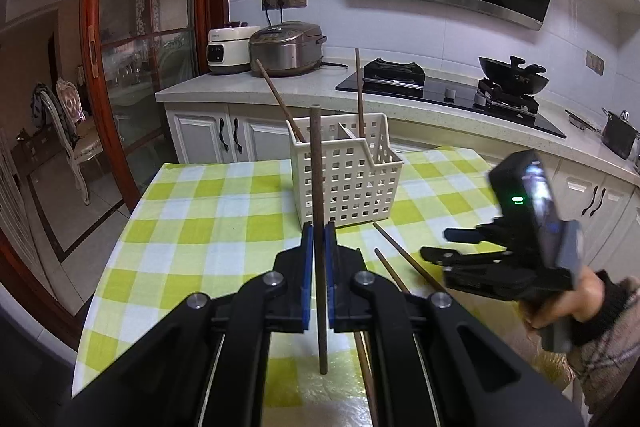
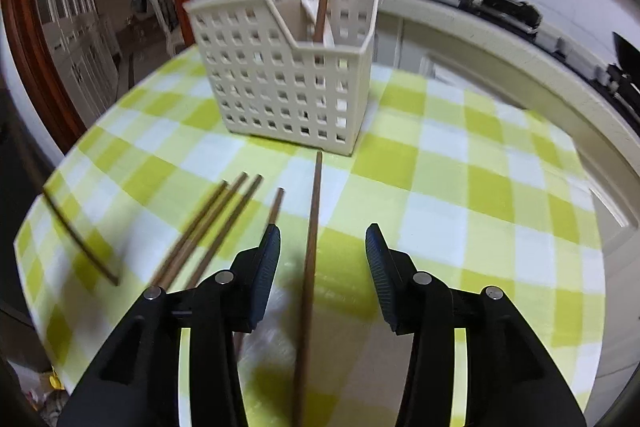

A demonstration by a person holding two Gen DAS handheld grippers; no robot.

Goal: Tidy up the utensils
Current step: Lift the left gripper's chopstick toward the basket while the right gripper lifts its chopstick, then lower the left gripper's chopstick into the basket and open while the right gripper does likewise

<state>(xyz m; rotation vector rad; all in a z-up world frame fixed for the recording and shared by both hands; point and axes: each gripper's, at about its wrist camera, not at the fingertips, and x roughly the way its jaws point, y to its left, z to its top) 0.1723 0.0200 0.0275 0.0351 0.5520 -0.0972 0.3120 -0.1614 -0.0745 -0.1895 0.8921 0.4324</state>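
My left gripper (image 1: 319, 239) is shut on a brown chopstick (image 1: 316, 163) and holds it upright in front of the white slotted basket (image 1: 352, 183). Two chopsticks (image 1: 360, 91) lean inside the basket. My right gripper (image 2: 323, 233) is open and hovers low over the checked tablecloth. One long chopstick (image 2: 312, 247) lies flat between its jaws, and neither pad touches it. Several more chopsticks (image 2: 212, 231) lie to its left, and a blurred one (image 2: 80, 243) lies at the far left. The left wrist view shows the right gripper (image 1: 434, 243) beside the loose chopsticks (image 1: 400, 259).
The round table (image 2: 500, 187) has a green and white cloth, and its edge curves close on the left and right. Behind it runs a counter (image 1: 224, 83) with two rice cookers (image 1: 286, 47), a hob (image 1: 440, 95) and a wok (image 1: 514, 75). A chair (image 1: 68, 131) stands beyond the glass door.
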